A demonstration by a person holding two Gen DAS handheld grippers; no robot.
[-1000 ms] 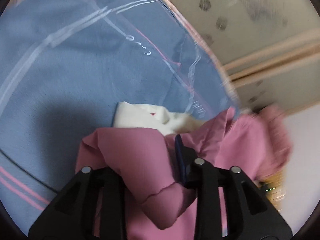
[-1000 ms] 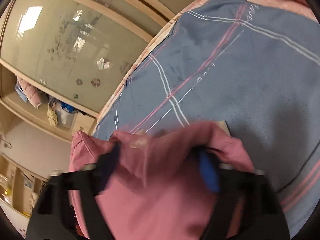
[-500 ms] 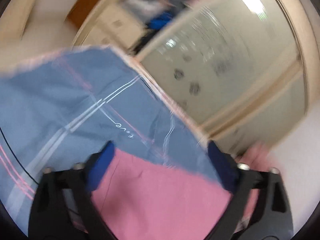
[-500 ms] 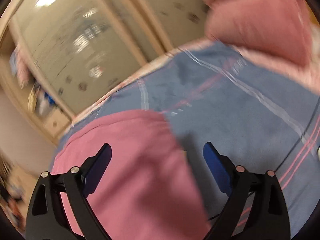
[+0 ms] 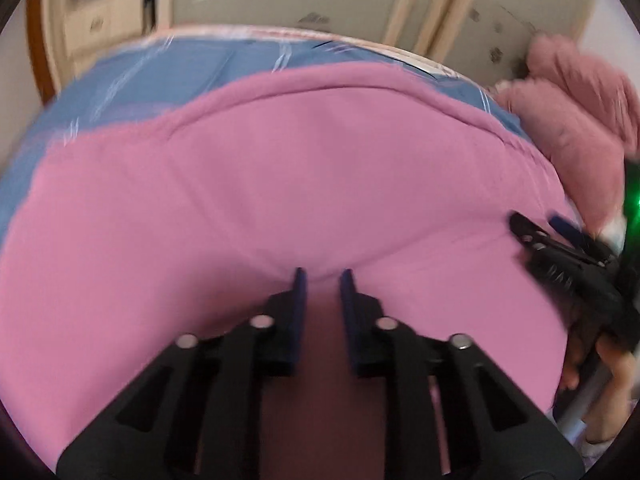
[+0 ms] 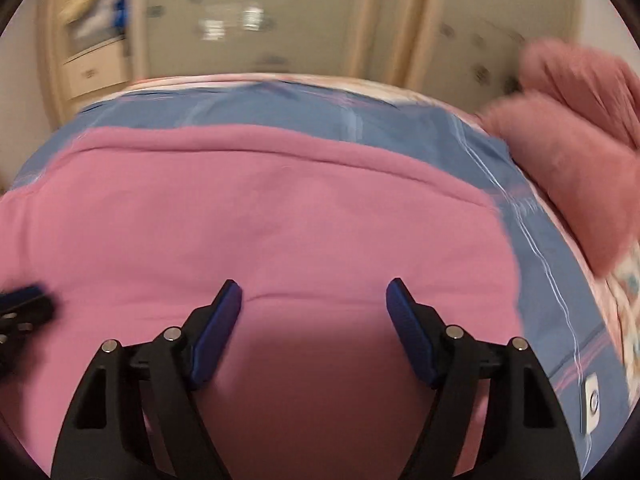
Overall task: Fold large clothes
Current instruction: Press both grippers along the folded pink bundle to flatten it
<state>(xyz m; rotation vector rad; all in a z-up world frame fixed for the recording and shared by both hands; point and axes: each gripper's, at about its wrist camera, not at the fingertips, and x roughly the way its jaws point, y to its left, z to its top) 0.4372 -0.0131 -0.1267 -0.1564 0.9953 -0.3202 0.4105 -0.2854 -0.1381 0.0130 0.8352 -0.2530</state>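
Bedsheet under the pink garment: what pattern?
Blue bedsheet with thin white and pink stripes; clearest in the right wrist view.

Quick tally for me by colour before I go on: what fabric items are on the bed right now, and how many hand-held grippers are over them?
Pink garment, spread on the bed: 1
Blue striped bed cover: 1
Dusty-pink pillows, at the right: 2
Hand-held grippers: 2, the left hand-held gripper and the right hand-held gripper
Total: 6
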